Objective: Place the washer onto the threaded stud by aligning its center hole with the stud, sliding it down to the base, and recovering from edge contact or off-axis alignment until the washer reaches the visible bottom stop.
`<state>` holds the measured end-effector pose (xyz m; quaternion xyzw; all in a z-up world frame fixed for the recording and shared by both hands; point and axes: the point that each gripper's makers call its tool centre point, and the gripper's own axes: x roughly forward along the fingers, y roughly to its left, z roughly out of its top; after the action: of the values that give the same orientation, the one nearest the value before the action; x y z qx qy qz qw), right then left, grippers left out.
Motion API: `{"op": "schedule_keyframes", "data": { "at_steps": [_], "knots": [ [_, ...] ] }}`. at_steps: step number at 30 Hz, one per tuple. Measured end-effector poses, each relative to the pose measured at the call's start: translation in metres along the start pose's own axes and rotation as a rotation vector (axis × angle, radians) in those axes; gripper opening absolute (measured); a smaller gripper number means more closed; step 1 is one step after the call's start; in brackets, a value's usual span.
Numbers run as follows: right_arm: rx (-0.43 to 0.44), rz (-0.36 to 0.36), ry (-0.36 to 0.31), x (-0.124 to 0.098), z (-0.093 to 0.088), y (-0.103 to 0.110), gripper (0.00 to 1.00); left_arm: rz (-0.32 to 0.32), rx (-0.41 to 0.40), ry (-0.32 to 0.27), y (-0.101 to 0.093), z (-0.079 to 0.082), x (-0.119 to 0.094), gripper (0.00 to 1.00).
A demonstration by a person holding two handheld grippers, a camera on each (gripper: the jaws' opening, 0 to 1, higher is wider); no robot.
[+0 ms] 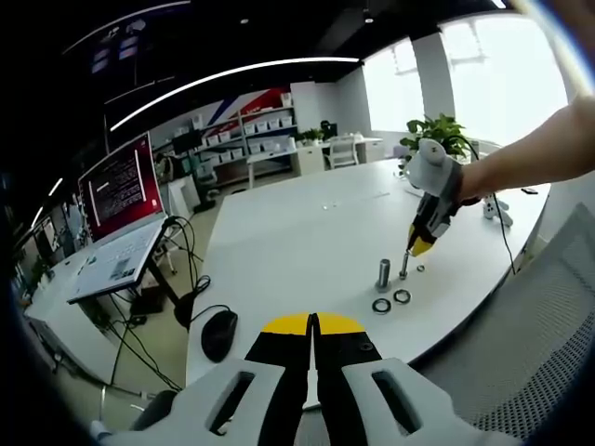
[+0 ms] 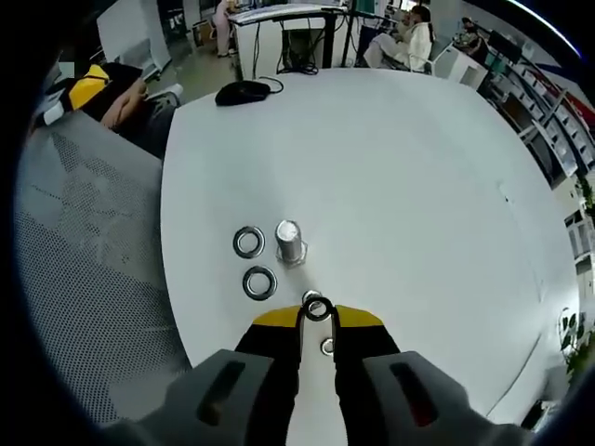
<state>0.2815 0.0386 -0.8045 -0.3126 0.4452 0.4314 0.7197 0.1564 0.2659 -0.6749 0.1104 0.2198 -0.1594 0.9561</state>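
Your right gripper [image 2: 317,314] has its jaws clamped on a washer [image 2: 317,308], held at the yellow tips just above the white table [image 2: 390,167]. Right under it sits the stud [image 2: 310,297], mostly hidden by the washer, so you cannot tell whether the hole is over it. In the left gripper view the right gripper [image 1: 416,246] points down at that thin stud [image 1: 403,271], beside a metal cylinder [image 1: 383,273]. Two spare washers [image 2: 248,242] [image 2: 259,282] lie flat next to the cylinder [image 2: 290,242], and a small one [image 2: 327,347] lies between the jaws. Your left gripper [image 1: 313,323] hangs back off the table edge, jaws together on nothing, near a mouse [image 1: 218,333]
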Motion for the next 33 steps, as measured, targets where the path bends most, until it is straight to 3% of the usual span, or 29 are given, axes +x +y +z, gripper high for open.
{"op": "schedule_keyframes", "data": {
  "at_steps": [14,33],
  "knots": [
    [0.006,0.023,0.018,0.010,0.003,0.001,0.14,0.000,-0.006,-0.002,0.000,0.000,0.000,0.00],
    [0.000,0.037,0.077,0.037,-0.010,0.002,0.14,0.004,-0.008,0.003,0.001,0.000,0.000,0.00]
  ]
}}
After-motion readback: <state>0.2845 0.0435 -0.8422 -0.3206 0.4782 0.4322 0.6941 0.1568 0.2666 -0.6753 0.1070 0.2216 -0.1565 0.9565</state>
